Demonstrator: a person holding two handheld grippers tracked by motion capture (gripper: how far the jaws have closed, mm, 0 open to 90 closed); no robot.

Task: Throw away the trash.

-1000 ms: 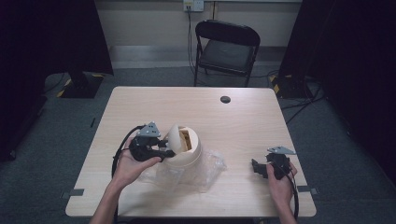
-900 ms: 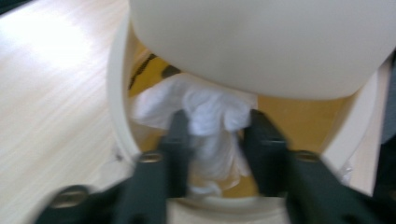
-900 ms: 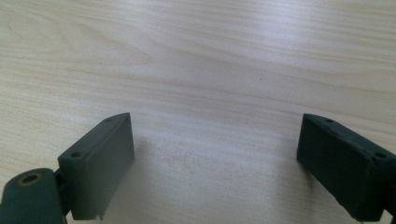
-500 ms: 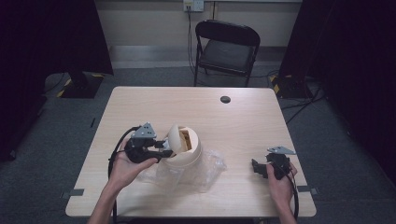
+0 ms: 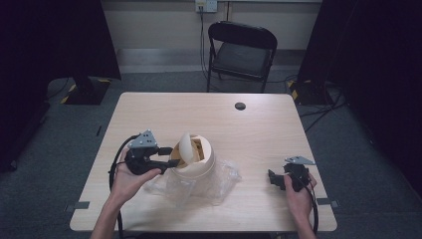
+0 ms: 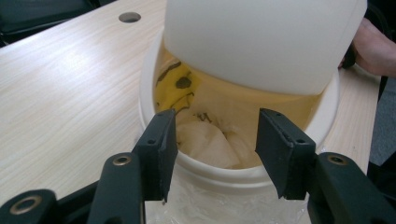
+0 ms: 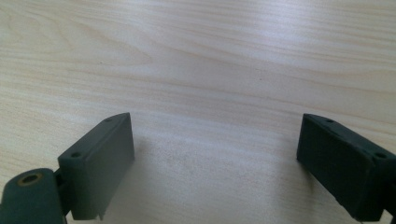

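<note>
Looking down from the high view, I have the wooden table (image 5: 149, 114) first, biggest thing in frame, w/ a small dark round hole (image 5: 240, 106) near its far edge. A black folding chair (image 5: 242, 47) stands beyond the table.

Next in size: crumpled clear plastic wrap (image 5: 219, 179) lying on the table, w/ the white tub (image 5: 199, 167) sitting on it, roughly centre-left. Tub's white lid (image 5: 185, 146) is tilted up on edge over the opening. From the left gripper view, inside the tub (image 6: 327, 112) I see yellow packaging w/ dark print (image 6: 177, 86) at the back and pale crumpled wrapping (image 6: 205, 142) in front; what is under it I cannot tell. Lid (image 6: 261, 42) hangs over the top of the opening.

Left gripper (image 5: 171, 155) sits at the tub's near-left side. Jaws have just been opening; they now stand about half apart, either side of the rim section, pads not pressing on it as far as I can see. Left gripper (image 6: 215, 140) holds nothing.

Right gripper (image 5: 272, 178) is well apart from the tub, near the table's right edge, low over bare wood. Right gripper (image 7: 215, 154) jaws wide apart, nothing between them.
</note>
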